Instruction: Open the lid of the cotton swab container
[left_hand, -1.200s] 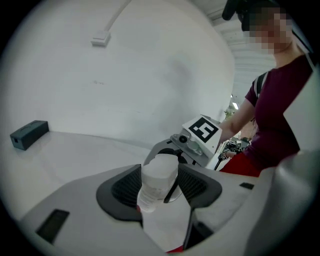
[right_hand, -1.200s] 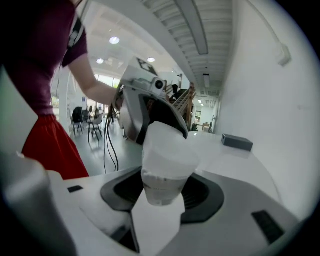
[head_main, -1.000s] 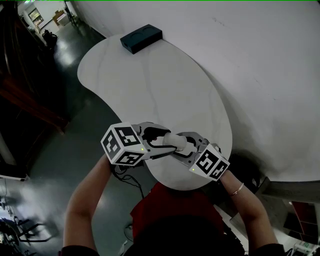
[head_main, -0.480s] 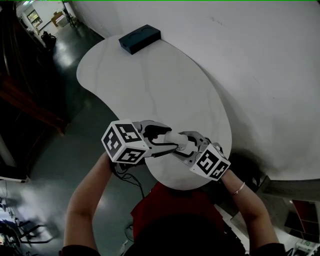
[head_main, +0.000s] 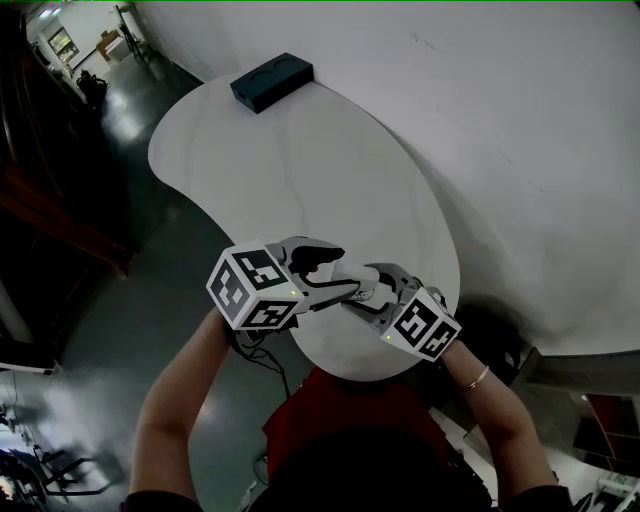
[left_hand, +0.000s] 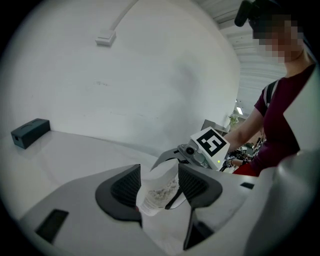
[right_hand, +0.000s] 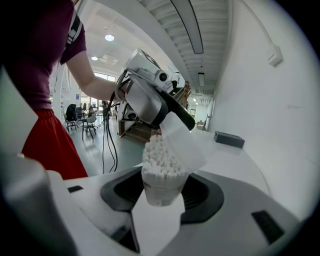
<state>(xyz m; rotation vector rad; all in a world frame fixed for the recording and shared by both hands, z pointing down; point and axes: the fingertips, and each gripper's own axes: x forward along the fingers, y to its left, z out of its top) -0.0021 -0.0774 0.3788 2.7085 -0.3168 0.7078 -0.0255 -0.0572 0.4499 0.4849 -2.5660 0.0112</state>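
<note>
Right gripper view: the right gripper (right_hand: 161, 197) fingers (right_hand: 122, 192) pinch the cotton swab container (right_hand: 160, 177) over the worktop (head_main: 300, 160), while the left gripper (left_hand: 159, 186), clamped on the lid (right_hand: 185, 145), has just tilted it off, exposing swabs, so opening appears nearly complete.

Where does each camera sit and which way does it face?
Head view: on the head, steeply down at the table; forearms show.
Left gripper view: on the left hand-held gripper, along jaws gripping the lid; torso shows.
Right gripper view: on the right hand-held gripper, jaws gripping the cotton swab container; arm shows.
Shared: dark box.
</note>
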